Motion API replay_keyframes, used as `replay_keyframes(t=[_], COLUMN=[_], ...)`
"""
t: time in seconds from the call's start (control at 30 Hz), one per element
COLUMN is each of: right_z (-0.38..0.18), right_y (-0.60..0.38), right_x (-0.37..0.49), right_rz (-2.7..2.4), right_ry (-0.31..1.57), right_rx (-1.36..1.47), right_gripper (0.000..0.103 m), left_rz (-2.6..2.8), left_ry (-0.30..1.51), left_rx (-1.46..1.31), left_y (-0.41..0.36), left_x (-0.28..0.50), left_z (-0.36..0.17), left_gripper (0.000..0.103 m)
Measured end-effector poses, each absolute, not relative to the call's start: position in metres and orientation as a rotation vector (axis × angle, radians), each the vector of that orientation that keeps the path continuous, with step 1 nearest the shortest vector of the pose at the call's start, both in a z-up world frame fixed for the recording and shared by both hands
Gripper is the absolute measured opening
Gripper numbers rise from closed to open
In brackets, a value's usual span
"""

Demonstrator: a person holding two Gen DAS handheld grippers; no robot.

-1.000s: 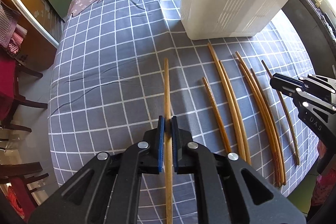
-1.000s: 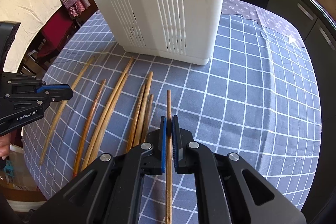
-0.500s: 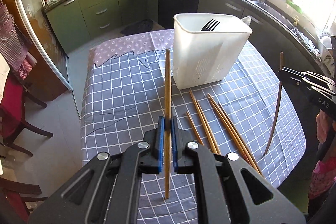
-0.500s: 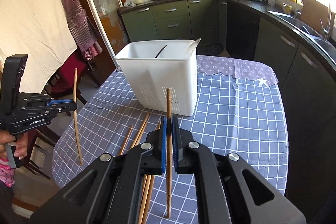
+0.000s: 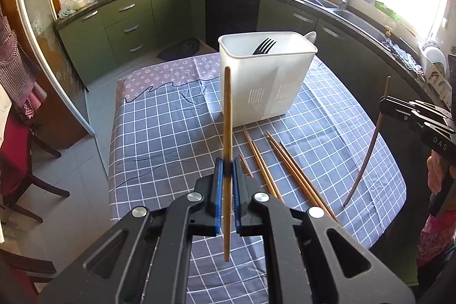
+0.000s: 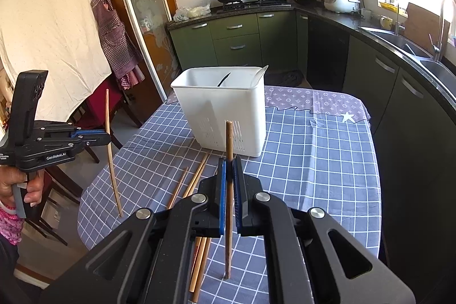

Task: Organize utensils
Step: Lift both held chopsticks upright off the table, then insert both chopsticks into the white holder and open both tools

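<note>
Both grippers are clamping tight, the left gripper (image 5: pixel 226 175) pinching one chopstick (image 5: pixel 227 116) mid-shaft and the right gripper (image 6: pixel 228 178) another chopstick (image 6: pixel 228 141), both hanging above the table (image 5: pixel 159 133) near the white holder (image 5: pixel 265 81). They're looking light, stiff and slick, so gripping near the middle is probably stopping them swinging.

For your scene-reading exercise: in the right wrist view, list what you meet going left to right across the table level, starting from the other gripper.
left gripper → its light chopstick → loose chopsticks on the tablecloth → right gripper's dark chopstick → white star on the cloth
</note>
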State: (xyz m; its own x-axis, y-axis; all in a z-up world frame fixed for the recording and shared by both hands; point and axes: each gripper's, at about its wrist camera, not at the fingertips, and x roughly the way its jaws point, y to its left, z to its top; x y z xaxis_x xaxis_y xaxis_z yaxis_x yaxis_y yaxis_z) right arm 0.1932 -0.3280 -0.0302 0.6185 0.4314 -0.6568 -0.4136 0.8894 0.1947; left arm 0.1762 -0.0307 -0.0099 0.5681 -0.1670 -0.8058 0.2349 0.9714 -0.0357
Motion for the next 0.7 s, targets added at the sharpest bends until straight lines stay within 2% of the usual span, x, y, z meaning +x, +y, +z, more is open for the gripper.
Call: replay_keyframes(t=[0.43, 0.7], right_z=[-0.014, 0.030], right_y=[-0.329, -0.325], right_x=[0.195, 0.209], right_rz=[0.504, 0.518], right_ry=[0.724, 0.655], right_rx=[0.048, 0.053], right_gripper=[0.006, 0.006], left_rz=[-0.275, -0.296], left_ry=[0.914, 0.814], left_rx=[0.056, 0.038], left_y=[-0.037, -0.048], left_x=[0.183, 0.206], left_z=[0.008, 0.063], left_gripper=[0.006, 0.006])
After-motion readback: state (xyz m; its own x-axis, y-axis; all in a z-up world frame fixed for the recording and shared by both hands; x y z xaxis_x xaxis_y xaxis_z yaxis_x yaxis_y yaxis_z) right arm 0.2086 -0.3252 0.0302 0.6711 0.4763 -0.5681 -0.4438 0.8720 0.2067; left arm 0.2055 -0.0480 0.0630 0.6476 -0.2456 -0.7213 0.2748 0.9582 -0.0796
